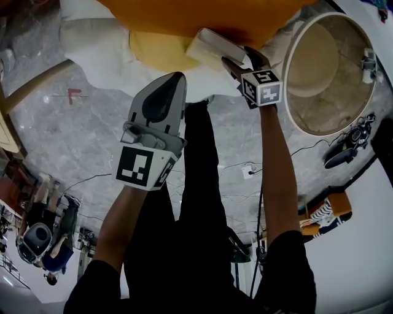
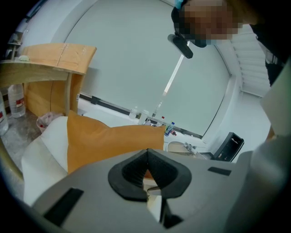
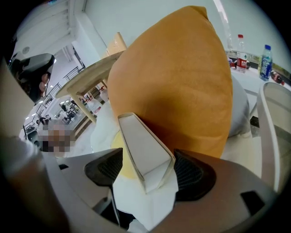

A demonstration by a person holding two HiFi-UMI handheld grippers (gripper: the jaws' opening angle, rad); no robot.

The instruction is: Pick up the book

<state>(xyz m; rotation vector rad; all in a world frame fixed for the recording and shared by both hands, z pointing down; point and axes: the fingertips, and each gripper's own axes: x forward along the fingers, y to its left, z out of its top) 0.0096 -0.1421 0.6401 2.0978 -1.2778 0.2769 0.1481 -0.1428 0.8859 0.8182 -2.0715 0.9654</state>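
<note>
Head view: an orange cushion [image 1: 202, 15] spans the top edge above a white seat [image 1: 92, 37], and the rim of a round chair [image 1: 287, 73] curves through the upper right. The white book [image 1: 218, 49] lies at top centre, just under the cushion. The right gripper [image 1: 242, 61] is spread wide around it, one pad beside its right cover and the other clear of it. The left gripper [image 1: 175, 80], at centre frame, has its jaws together on nothing. The grey floor [image 1: 73, 135] leaves room at left.
</note>
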